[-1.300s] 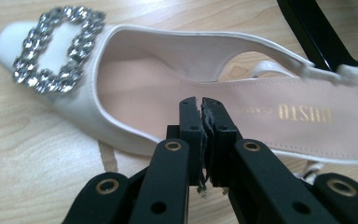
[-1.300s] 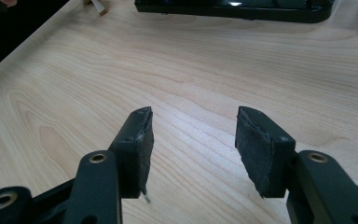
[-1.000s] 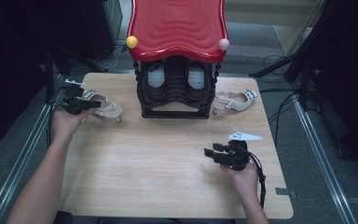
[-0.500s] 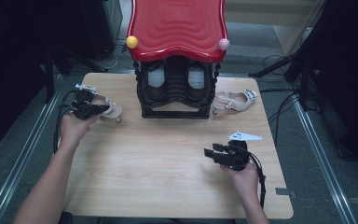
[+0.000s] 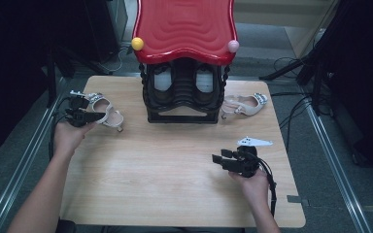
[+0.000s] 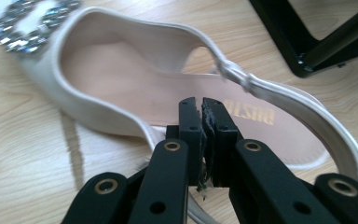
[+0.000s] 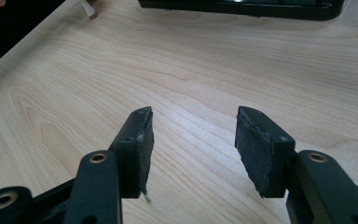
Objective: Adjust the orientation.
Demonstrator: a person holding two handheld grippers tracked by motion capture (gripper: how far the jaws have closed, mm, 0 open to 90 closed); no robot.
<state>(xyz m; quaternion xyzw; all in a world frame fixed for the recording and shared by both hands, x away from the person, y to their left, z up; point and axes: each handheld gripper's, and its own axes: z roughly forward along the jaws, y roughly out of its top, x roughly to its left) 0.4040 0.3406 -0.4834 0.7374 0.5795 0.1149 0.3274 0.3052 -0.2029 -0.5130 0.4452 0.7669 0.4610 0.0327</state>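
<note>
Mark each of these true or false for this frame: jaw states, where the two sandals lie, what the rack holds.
1. The left gripper has its jaws closed on the side edge of a cream slingback sandal with a rhinestone buckle. True.
2. The right gripper holds the other cream sandal. False: its jaws are open over the bare wooden table.
3. The second sandal lies right of the black shoe rack with a red wavy top. True.
4. The rack is empty. False: pale shoes sit inside.
</note>
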